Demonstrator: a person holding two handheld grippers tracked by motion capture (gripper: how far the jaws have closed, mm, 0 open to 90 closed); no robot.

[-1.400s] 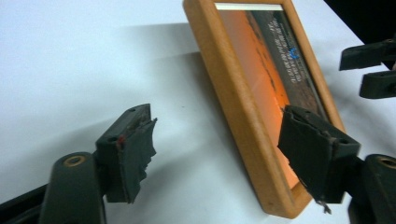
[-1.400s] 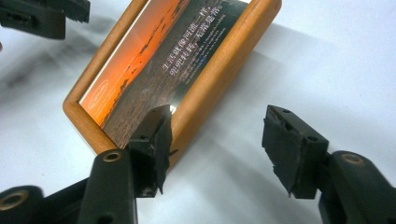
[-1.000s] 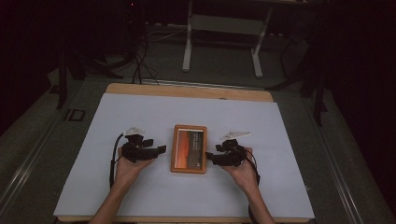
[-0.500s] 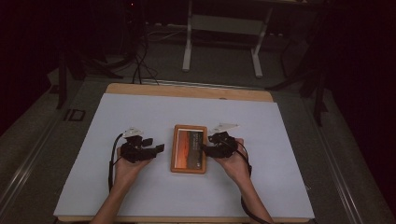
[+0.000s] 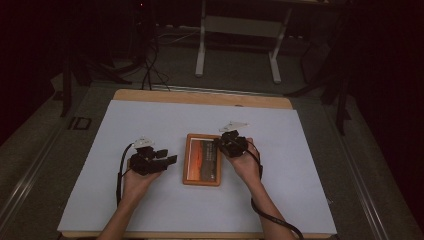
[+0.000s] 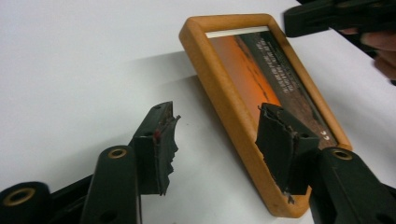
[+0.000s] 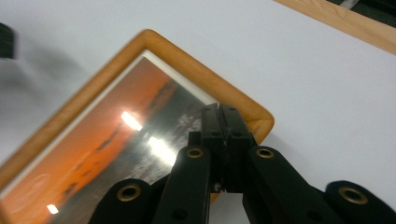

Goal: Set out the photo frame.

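Note:
A wooden picture frame (image 5: 201,183) with an orange sunset picture lies flat on the white table (image 5: 150,122). My left gripper (image 5: 170,160) sits just left of the frame, open. In the left gripper view its jaws (image 6: 217,123) straddle the frame's near long side (image 6: 224,93), one fingertip (image 6: 161,135) on the table and the other over the picture. My right gripper (image 5: 220,145) is over the frame's far right part, shut. In the right gripper view its closed tips (image 7: 222,112) lie over the frame's rim (image 7: 187,70) near a corner, with nothing seen between them.
The table's wooden far edge (image 5: 200,97) borders a dark floor with a stand (image 5: 235,30) and cables (image 5: 150,70). A cable (image 5: 272,220) trails from the right gripper along the forearm. White table surface lies open around the frame.
The right gripper has moved left and farther up, from beside the frame's right edge onto its far right part. The left gripper has barely moved.

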